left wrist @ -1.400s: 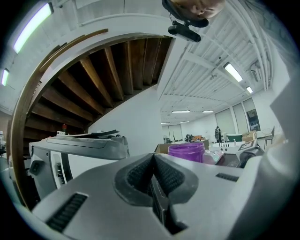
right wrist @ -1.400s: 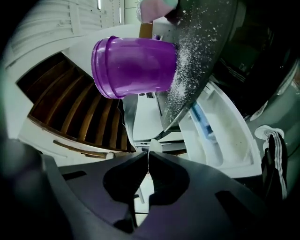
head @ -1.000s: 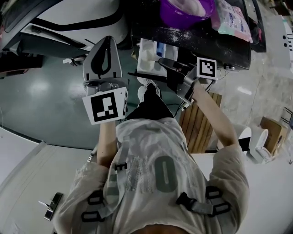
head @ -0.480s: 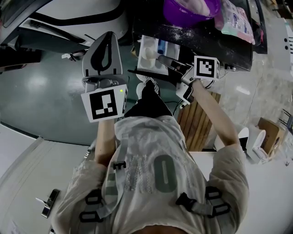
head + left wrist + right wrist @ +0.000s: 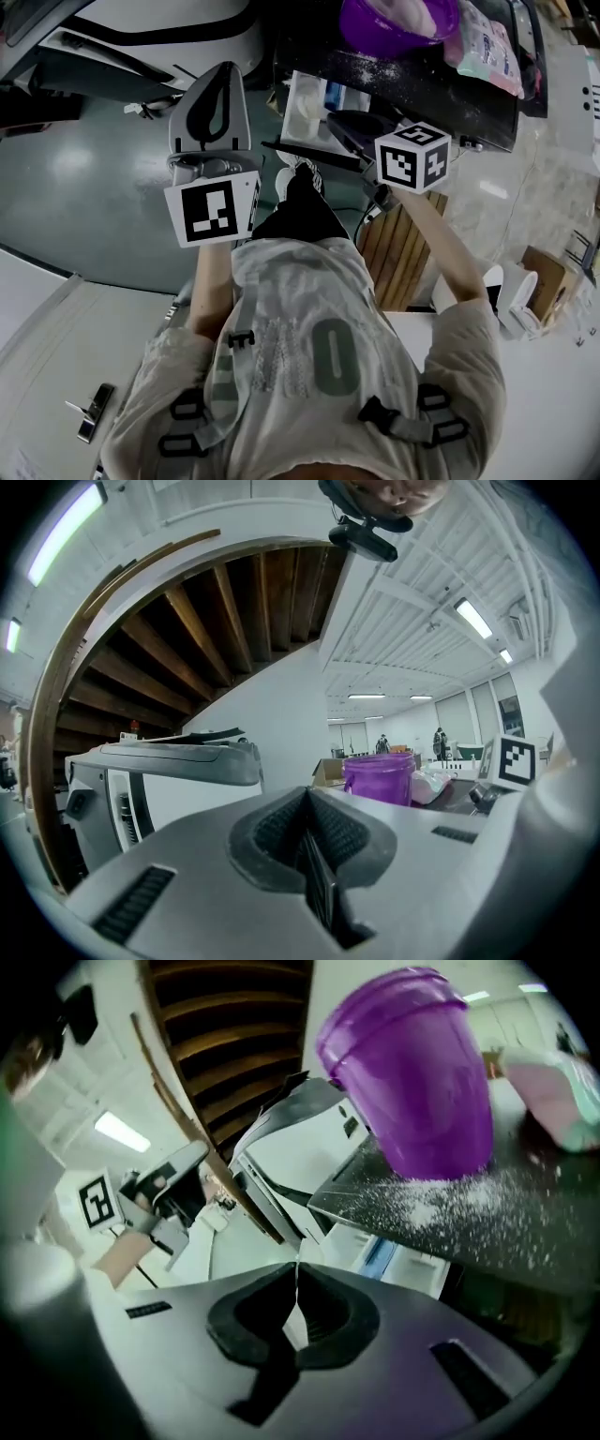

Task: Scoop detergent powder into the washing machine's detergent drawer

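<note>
Left gripper (image 5: 307,794): fingers pressed together, nothing between them; it is held off to the left of the drawer, clear of the work. Right gripper (image 5: 296,1269): fingers also pressed together; a thin pale sliver shows at the tips, too slight to identify, and no scoop can be made out. Just beyond the right tips the detergent drawer (image 5: 398,1258) stands pulled out, white with a blue insert, directly under the edge of the dark washer top (image 5: 506,1241). On that top: purple tub (image 5: 412,1072) with pale powder inside, loose spilled powder (image 5: 441,1199) in front of it, a pale detergent bag (image 5: 555,1091) beside it. Judgement: scooping is not under way; no powder visibly in transit. To do it well, carry each load low and level from tub to drawer by the shortest path, tip only when fully over the compartment, and use the left gripper to steady the tub. Risk: further spill on the top.
</note>
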A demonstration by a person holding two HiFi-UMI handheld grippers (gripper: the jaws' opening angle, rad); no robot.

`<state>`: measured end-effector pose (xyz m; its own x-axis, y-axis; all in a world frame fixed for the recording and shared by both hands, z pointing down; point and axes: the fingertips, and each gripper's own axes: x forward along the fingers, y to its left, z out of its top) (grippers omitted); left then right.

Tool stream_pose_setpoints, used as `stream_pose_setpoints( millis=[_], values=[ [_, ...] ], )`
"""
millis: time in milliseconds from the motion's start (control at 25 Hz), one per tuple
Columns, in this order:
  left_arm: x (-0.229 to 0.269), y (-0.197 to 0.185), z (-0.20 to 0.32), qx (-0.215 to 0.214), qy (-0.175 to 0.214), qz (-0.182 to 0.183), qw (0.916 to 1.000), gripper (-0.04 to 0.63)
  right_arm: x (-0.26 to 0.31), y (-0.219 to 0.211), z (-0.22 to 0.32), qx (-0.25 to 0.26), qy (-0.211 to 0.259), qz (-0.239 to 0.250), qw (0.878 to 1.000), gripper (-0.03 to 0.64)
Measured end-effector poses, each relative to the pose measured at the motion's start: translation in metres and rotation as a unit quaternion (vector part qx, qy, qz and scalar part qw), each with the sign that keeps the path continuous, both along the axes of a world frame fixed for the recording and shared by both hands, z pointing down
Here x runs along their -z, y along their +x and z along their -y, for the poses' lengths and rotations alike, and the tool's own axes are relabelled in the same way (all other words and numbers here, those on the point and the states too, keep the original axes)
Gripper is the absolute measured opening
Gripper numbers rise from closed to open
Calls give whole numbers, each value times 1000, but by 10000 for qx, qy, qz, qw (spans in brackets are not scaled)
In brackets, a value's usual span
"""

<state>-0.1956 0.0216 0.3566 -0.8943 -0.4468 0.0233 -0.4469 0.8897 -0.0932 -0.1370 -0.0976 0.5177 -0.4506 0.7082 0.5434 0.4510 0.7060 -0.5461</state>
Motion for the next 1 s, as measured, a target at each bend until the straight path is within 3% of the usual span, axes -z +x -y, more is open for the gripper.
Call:
stream_pose_setpoints(
  millis=[80, 280, 400, 600, 680, 800, 880, 1000],
  values=[
    [0, 0, 1, -8, -15, -4, 10000, 20, 3, 0, -3, 303, 530, 464, 9971, 12],
    [1, 0, 2, 4, -177, 86, 9998, 20, 8, 1, -11, 746, 1147, 1096, 9845, 12],
    [1, 1, 5, -13, -198, 102, 9998, 20, 7, 2, -12, 1084, 1777, 1617, 9646, 12],
    [-3, 4, 6, -7, -255, 79, 9996, 20, 5, 7, -15, 1536, 2428, 2199, 9323, 12],
    [-4, 4, 5, 6, -271, 68, 9996, 20, 5, 8, -16, 1733, 2843, 2573, 9072, 12],
    [-3, 4, 3, 28, -267, 83, 9996, 20, 7, 10, -17, 2007, 3490, 3222, 8568, 12],
    [-4, 4, 2, 39, -276, 85, 9996, 20, 8, 12, -17, 2221, 3973, 3684, 8106, 12],
    [-5, 5, 0, 65, -286, 66, 9995, 20, 6, 15, -18, 2571, 4727, 4370, 7208, 12]
  ],
)
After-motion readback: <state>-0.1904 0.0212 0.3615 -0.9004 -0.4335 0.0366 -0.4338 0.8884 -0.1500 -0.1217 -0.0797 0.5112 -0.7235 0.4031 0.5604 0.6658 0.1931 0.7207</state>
